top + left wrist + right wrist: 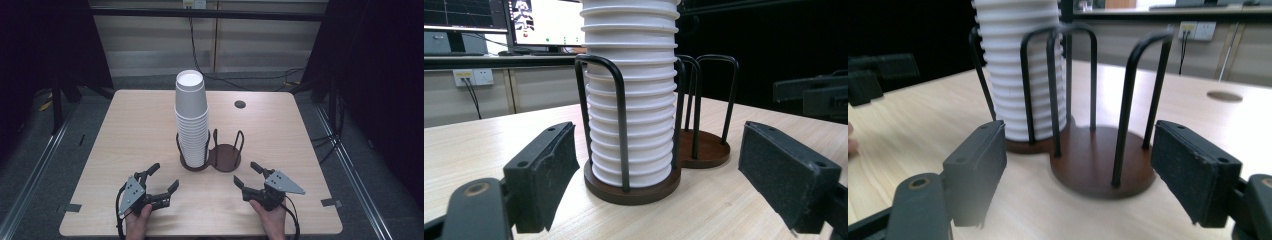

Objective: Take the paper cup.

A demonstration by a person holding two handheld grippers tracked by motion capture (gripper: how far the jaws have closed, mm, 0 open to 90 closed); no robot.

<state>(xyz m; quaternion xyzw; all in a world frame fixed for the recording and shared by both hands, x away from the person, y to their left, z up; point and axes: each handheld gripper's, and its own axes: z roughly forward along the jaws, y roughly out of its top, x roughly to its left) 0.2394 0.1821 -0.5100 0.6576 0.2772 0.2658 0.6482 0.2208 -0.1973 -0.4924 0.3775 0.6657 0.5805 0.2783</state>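
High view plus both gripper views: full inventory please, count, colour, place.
cup stack: one stack, white, in the holder's left ring
cup holder: one, dark brown base with black wire loops, table centre; right ring empty
table: one, light wood
grommet hole: one, dark, far right of the table
monitors: two, lit, behind the table
left gripper: one, black, open, near left edge
right gripper: one, black, open, near right edge

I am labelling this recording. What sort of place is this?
Probably a lab recording booth: dark curtains flank a lone wooden table, monitors stand on a bench behind, and cables trail across the floor.
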